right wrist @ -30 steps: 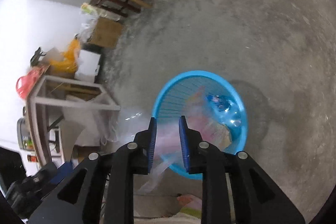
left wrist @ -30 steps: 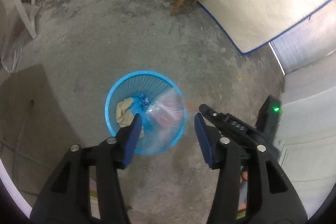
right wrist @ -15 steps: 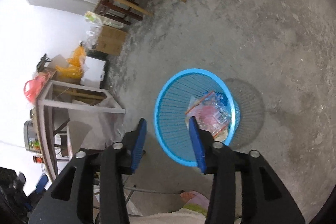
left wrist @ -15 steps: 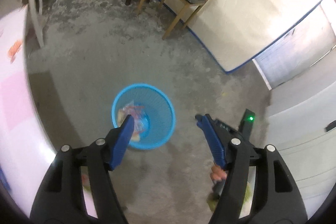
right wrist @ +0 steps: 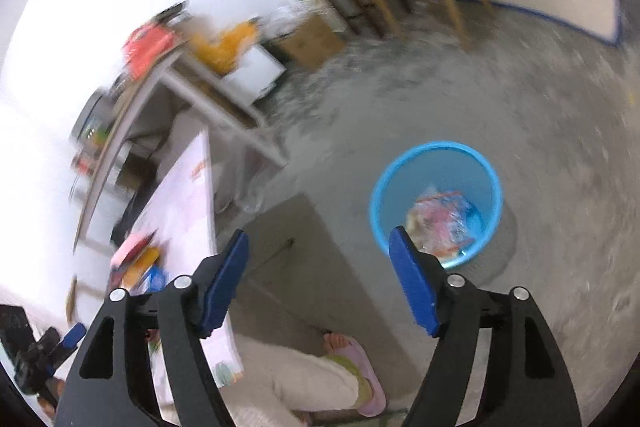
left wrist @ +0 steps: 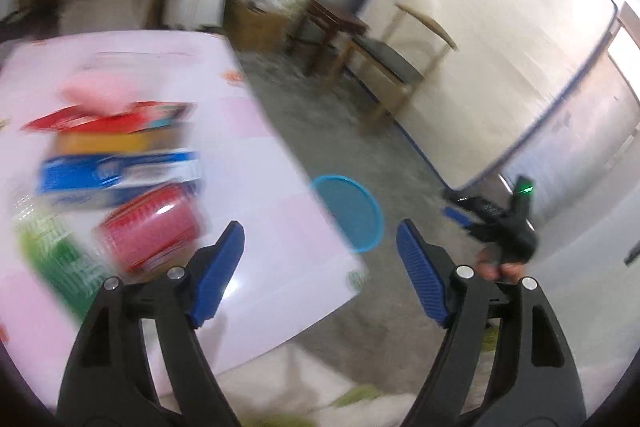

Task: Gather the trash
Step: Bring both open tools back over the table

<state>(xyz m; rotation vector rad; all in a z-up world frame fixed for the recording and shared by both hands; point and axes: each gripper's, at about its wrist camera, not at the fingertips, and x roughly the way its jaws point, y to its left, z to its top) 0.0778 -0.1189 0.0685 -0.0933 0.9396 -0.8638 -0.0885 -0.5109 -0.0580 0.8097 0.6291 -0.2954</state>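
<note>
The blue mesh basket (right wrist: 380, 195) stands on the concrete floor and holds a clear pink-printed wrapper (right wrist: 440, 223) with other scraps. My right gripper (right wrist: 320, 251) hangs high above the floor to the basket's left, its jaws opening and nothing between them. My left gripper (left wrist: 320, 247) is over the edge of the pale pink table (left wrist: 256, 155), jaws also opening and empty. Blurred on that table lie a red can (left wrist: 148, 231), a blue box (left wrist: 116, 175), a green packet (left wrist: 60, 259) and a red packet (left wrist: 108, 119). The basket (left wrist: 348, 213) shows beyond the table's edge.
A wooden chair (left wrist: 396, 67) and a dark stool (left wrist: 332, 23) stand by the white wall panel. A cardboard box (right wrist: 312, 39) and a cluttered shelf (right wrist: 192, 87) are at the back. A person's slippered foot (right wrist: 352, 347) is near the table.
The right gripper let go of the clear wrapper, which now lies in the basket. Both grippers rose and drew back from the basket with wider jaws. The left view swung onto the table.
</note>
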